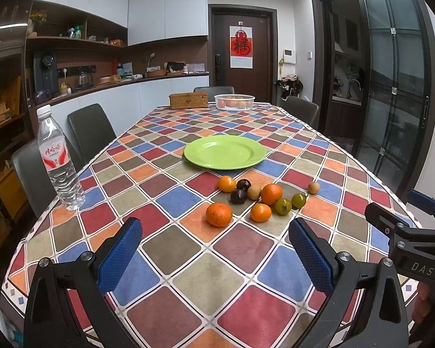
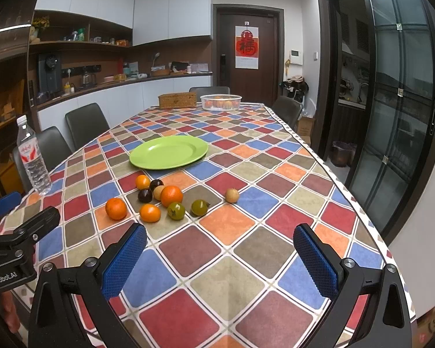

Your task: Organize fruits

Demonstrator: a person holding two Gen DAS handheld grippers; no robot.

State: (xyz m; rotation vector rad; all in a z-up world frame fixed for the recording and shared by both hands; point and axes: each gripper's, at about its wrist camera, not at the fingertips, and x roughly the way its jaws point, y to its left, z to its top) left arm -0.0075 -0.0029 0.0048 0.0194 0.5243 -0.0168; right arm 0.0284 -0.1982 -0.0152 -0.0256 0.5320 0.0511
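Step in hand: the very start, by my reading. Every loose fruit lies on the checkered worktop [image 1: 188, 278] and nothing has been lifted.

Left tongs [image 1: 214, 246]: spread wide, pinching nothing, held above the near end of the worktop with the fruit cluster ahead at about 12 o'clock.

Right tongs [image 2: 220, 249]: spread wide too and empty; from this view the cluster sits at about 11 o'clock.

Fruit cluster: four oranges, the nearest orange [image 1: 219, 214] a little apart at the front, a small orange [image 1: 260, 212] beside it, a bigger orange [image 1: 271, 193] behind, and another small one at the back. Two dark fruits [image 1: 238, 196] and a tan fruit [image 1: 254, 192] touch or nearly touch among them. Two green tomatoes [image 1: 283, 206] sit at the cluster's 3 o'clock side.

Stray: one tan fruit [image 2: 232, 195] lies apart, further out at 3 o'clock.

Green plate [image 1: 206, 156]: empty, just beyond the cluster at 12 o'clock; I take it as the likely goal.

White basket [image 1: 234, 103]: at the far end of the worktop, holding some orange fruit; how many I cannot tell.

Woven box [image 1: 188, 100]: beside the basket, lid on, contents hidden.

Water bottle [image 1: 59, 159]: upright at the left edge, about 10 o'clock.

Next move: probably reach for an outlying piece first, closing gently since round fruit rolls.
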